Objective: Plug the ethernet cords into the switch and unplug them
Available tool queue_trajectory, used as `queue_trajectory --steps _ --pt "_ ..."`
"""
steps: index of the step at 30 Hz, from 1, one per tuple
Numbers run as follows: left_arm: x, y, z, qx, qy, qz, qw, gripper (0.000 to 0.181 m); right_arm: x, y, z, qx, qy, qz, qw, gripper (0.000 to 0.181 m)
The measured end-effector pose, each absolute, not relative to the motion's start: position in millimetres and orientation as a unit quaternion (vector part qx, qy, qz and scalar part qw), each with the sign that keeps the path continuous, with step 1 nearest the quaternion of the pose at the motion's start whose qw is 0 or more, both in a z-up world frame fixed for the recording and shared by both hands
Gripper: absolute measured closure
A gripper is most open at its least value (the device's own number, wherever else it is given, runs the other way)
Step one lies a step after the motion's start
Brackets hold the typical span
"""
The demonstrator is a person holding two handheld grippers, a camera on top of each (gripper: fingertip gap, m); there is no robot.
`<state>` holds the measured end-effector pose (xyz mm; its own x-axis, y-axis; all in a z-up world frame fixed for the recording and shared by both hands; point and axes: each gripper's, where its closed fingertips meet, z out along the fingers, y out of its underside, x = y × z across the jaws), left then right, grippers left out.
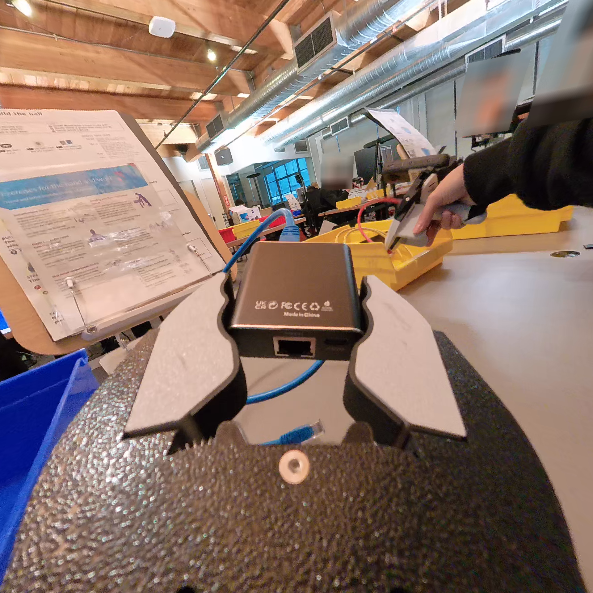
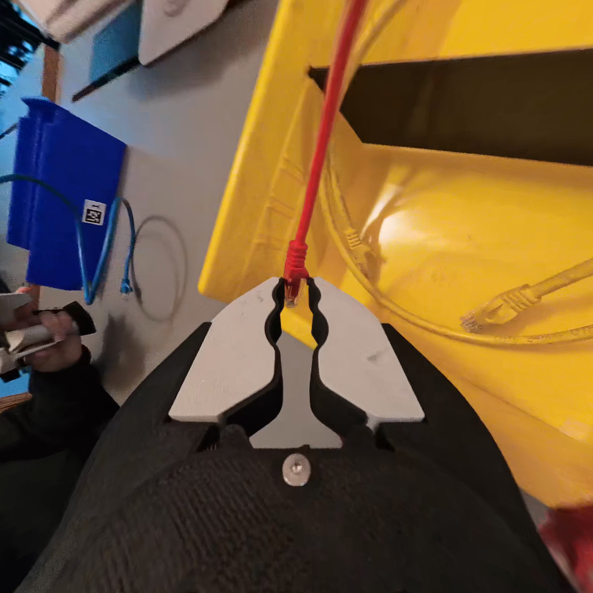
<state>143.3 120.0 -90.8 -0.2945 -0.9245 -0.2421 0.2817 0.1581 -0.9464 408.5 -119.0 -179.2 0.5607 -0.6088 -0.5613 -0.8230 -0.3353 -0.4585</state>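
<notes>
My left gripper (image 1: 295,298) is shut on the black switch (image 1: 296,288) and holds it above the table. An empty port (image 1: 293,346) faces the camera. A blue cord (image 1: 290,231) is plugged into the switch's far side; its other plug (image 1: 303,431) hangs loose below. My right gripper (image 2: 296,285) is shut on the plug of a red cord (image 2: 296,263) at the fingertips, over the yellow bin (image 2: 449,256). In the left wrist view the right gripper (image 1: 393,247) points down into that bin (image 1: 385,256). A yellow cord (image 2: 500,305) lies in the bin.
A blue bin (image 1: 35,417) stands at the left, also in the right wrist view (image 2: 64,205). A stand with a printed sheet (image 1: 96,221) is behind it. More yellow bins (image 1: 519,218) sit at the back right of the grey table (image 1: 497,305). People sit far behind.
</notes>
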Motion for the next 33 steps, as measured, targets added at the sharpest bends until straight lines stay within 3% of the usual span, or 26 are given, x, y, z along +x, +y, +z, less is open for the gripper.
queue_trajectory --steps 5,8,13,18,22,27,33 --pt "139 122 -98 -0.289 0.565 -0.578 0.513 0.107 411 -135 -186 -0.839 0.433 0.082 0.319 0.12" --pt "134 122 -100 -0.291 0.566 -0.581 0.506 0.107 406 -131 -150 -0.843 0.404 0.028 0.355 0.106" --pt "126 113 -95 -0.281 0.569 -0.587 0.503 0.107 335 -20 -62 -0.851 0.16 0.045 0.498 0.109" --pt "137 109 -86 -0.293 0.572 -0.559 0.524 0.107 274 56 -31 -0.855 -0.036 0.154 0.494 0.11" --pt "156 110 -82 -0.32 0.552 -0.56 0.529 0.107 269 43 -43 -0.859 0.004 0.169 0.484 0.111" --pt "163 100 -82 -0.313 0.54 -0.576 0.528 0.107 221 -1 -102 -0.84 0.082 0.198 0.498 0.119" --pt "151 83 -74 -0.272 0.574 -0.584 0.505 0.107 174 1 -117 -0.762 0.186 0.222 0.58 0.115"
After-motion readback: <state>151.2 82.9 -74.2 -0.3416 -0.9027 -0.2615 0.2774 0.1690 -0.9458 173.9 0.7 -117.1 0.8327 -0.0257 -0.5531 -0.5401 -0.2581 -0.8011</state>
